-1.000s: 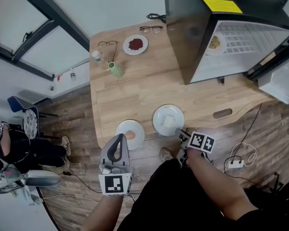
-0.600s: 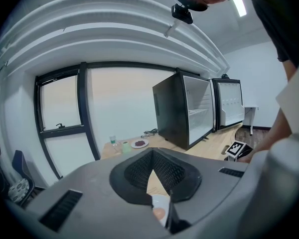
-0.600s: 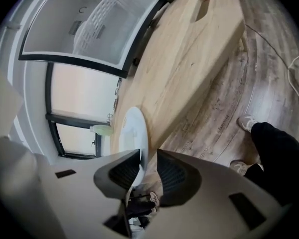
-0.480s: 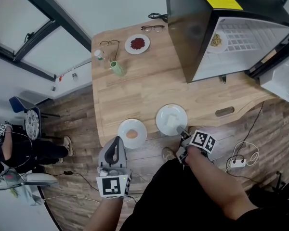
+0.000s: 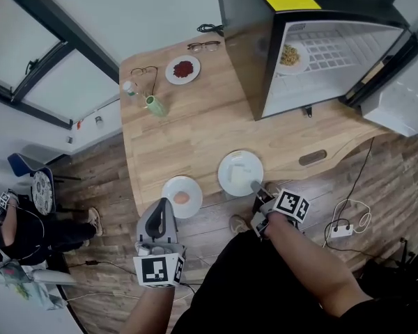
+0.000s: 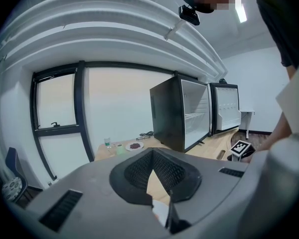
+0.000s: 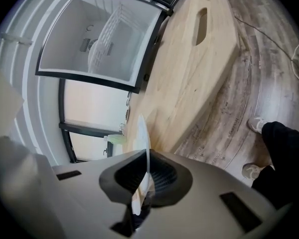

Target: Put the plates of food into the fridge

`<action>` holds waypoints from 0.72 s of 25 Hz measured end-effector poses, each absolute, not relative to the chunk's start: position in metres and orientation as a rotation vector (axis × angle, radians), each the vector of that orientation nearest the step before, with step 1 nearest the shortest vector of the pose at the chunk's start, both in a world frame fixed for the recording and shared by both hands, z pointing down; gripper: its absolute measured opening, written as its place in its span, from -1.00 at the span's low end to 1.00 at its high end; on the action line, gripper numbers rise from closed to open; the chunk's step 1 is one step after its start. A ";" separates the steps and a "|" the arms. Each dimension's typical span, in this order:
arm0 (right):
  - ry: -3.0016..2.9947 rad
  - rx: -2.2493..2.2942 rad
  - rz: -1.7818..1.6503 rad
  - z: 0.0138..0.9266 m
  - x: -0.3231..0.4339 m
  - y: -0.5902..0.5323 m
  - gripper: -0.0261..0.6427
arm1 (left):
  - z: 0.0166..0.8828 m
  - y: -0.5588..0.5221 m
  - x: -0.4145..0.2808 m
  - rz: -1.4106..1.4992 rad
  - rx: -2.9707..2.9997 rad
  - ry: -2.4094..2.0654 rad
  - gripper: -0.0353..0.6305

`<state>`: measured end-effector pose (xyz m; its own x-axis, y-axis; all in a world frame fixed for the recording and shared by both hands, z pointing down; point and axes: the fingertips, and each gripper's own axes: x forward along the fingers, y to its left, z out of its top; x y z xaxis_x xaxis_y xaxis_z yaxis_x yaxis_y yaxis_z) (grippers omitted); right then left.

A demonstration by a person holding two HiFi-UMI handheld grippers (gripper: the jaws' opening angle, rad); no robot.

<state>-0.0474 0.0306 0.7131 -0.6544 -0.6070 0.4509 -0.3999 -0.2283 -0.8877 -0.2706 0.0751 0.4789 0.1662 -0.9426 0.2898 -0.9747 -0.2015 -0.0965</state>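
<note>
In the head view the right gripper (image 5: 258, 188) sits at the near rim of the plate of white food (image 5: 238, 169), which lies by the front edge of the bench (image 5: 195, 134). The fridge (image 5: 251, 26) stands up and to the right of it across bare wood, its mouth open toward the person and one plate of food (image 5: 290, 54) already on its shelf. The carry therefore looks like a lift followed by a diagonal run away from the body, with nothing in the path. The left gripper (image 5: 164, 204) hangs off the bench just below the plate with the orange piece (image 5: 175, 189), the nearer hand for that plate. The plate of red food (image 5: 183, 69) and a green cup (image 5: 154, 105) lie well apart at the far left corner. In the left gripper view the jaws meet at their tips with nothing pinched, and bench and a sliver of white plate show through the gap behind them. The fridge stands ahead and to the right. In the right gripper view the jaws have just been closing and now clamp the white plate's rim, the plate showing edge-on between the pads. The open fridge lies ahead, beyond a slot (image 7: 201, 20) cut in the bench, so I judge that keeping the plate level matters most.
</note>
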 end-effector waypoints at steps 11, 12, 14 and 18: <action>1.807 -1.194 -1.928 0.676 -0.023 0.018 -0.83 | 0.468 0.061 -0.244 0.414 2.402 -1.863 -0.88; 1.808 -1.195 -1.921 0.671 -0.019 0.017 -0.83 | 0.466 0.059 -0.242 0.408 2.408 -1.864 -0.88; 1.815 -1.199 -1.911 0.663 -0.012 0.014 -0.83 | 0.462 0.054 -0.238 0.391 2.418 -1.869 -0.88; 1.821 -1.220 -1.880 0.649 0.007 0.011 -0.83 | 0.457 0.043 -0.225 0.349 2.437 -1.858 -0.88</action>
<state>0.0067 0.0107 0.6493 -0.6166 -0.6877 0.3832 -0.3609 -0.1857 -0.9139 -0.2247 0.0434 0.4567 0.2491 -0.9447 0.2134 -0.9577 -0.2731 -0.0908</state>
